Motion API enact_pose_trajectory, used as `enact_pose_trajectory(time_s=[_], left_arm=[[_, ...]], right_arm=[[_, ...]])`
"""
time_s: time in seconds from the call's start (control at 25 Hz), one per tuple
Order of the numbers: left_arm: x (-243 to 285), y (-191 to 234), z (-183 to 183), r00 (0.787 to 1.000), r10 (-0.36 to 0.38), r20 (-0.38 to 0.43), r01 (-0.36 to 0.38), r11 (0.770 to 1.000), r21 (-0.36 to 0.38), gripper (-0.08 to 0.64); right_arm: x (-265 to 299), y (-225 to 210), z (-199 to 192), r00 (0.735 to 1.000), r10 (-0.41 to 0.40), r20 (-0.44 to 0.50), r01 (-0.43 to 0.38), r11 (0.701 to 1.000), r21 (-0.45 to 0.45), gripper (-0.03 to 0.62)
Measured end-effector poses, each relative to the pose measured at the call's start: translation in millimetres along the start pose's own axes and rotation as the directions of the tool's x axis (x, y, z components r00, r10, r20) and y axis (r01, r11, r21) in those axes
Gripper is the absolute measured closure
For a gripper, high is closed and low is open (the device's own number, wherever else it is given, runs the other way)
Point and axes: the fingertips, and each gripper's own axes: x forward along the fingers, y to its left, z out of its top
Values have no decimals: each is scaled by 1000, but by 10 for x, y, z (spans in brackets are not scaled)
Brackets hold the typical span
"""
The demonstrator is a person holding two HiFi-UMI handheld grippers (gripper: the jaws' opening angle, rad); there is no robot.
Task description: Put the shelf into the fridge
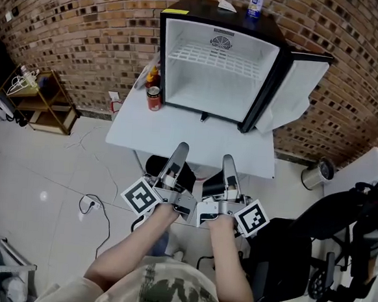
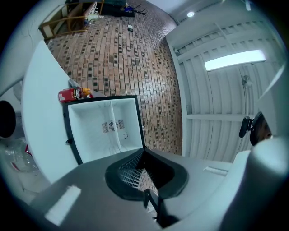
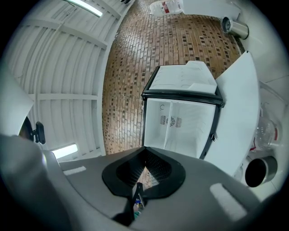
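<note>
Your two bare forearms reach forward side by side, the left forearm (image 1: 132,247) angled in from the left and the right forearm (image 1: 228,267) almost straight; the left gripper (image 1: 181,148) and right gripper (image 1: 229,161) point at the fridge (image 1: 186,23) and hover over the near edge of the white table (image 1: 139,127), close together but not touching; each carries its marker cube on the outer side, the left cube (image 1: 140,196) and the right cube (image 1: 252,218), printed with black-and-white squares and no readable text; the left gripper's (image 2: 143,153) jaws are pressed together with nothing between them, and the right gripper's (image 3: 144,153) jaws are likewise clenched and empty; the fridge stands at the table's far edge with its door (image 1: 298,90) swung open to the right; the white wire shelf (image 1: 212,59) lies level inside it, about midway up; a red can (image 1: 154,99) stands just beside the fridge's left front corner, its writing too small to read; a bottle (image 1: 255,2) with a blue and white label stands on the fridge top, print illegible; a yellow sticker (image 1: 176,11) sits at the top's front left corner, also unreadable
</note>
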Motion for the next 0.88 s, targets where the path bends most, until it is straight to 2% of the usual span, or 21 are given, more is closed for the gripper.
enact_pose_trajectory(time_s=[0.44, 0.88], left_arm=[[-231, -80, 87, 999, 23, -23, -23, 1000, -17, 560], [-339, -145, 223, 999, 8, -51, -9, 1000, -25, 560]], right_arm=[[-109, 147, -230, 1000, -10, 0, 10, 1000, -10, 592], [-140, 259, -417, 1000, -5, 23, 5, 1000, -27, 592]])
